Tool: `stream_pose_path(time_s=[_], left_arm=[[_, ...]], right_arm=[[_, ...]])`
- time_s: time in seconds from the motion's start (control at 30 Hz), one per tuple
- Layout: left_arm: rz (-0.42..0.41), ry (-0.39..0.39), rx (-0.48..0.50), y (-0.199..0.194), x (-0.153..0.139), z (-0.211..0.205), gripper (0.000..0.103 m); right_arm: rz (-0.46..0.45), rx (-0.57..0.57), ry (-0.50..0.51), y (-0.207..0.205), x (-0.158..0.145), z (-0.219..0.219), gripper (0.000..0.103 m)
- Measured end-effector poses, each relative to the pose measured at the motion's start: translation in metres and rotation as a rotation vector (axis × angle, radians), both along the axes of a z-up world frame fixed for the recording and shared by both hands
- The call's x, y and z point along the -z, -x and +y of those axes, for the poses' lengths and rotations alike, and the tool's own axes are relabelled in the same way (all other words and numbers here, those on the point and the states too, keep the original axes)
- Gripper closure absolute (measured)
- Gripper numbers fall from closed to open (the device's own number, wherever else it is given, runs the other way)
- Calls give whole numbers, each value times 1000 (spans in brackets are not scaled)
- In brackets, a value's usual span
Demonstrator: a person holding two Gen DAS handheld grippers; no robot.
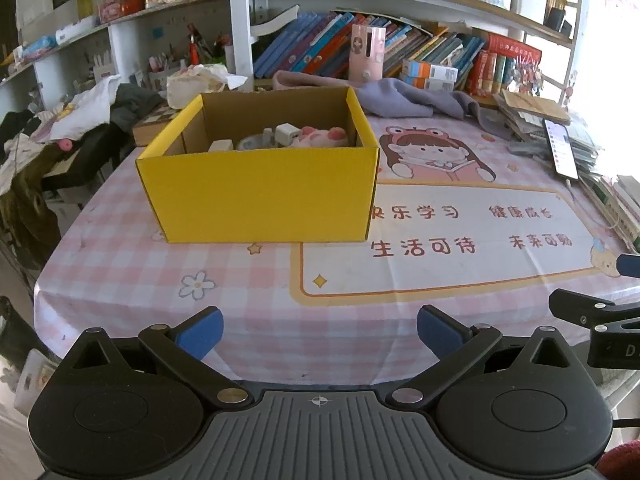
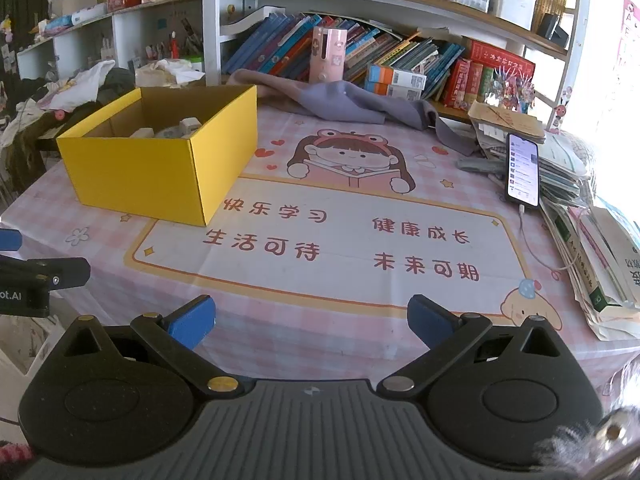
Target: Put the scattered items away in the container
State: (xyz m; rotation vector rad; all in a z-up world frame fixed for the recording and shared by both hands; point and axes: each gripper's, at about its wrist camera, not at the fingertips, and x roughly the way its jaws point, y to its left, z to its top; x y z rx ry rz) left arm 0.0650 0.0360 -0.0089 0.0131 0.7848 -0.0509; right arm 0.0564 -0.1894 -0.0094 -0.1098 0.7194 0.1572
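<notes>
A yellow cardboard box [image 1: 256,184] sits upper left of centre on the pink checked desk [image 1: 120,272], already holding a pink plush toy [image 1: 320,136] and white chargers [image 1: 286,133] (light, easy loads). The left gripper [image 1: 319,330] and right gripper [image 2: 311,318] both gape wide, holding nothing. The box looks light but crushable; grip a wall's rim.

The near wall of the yellow cardboard box [image 1: 256,196] is hiding most of the small white and pink items [image 1: 296,138] inside, too small to identify. At the tablecloth's right edge, the stacked books [image 2: 600,264] are running out of frame.
</notes>
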Motion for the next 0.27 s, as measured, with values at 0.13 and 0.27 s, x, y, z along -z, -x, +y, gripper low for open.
stream_pose_path(time_s=[0.13,0.27], left_arm=[[-1,0,6,-2,1,-1,0],[8,1,0,-6,2,-1,0]], right_arm=[[3,-1,2,-2,1,-1,0],[11,-3,4,-9,2,-2,0]])
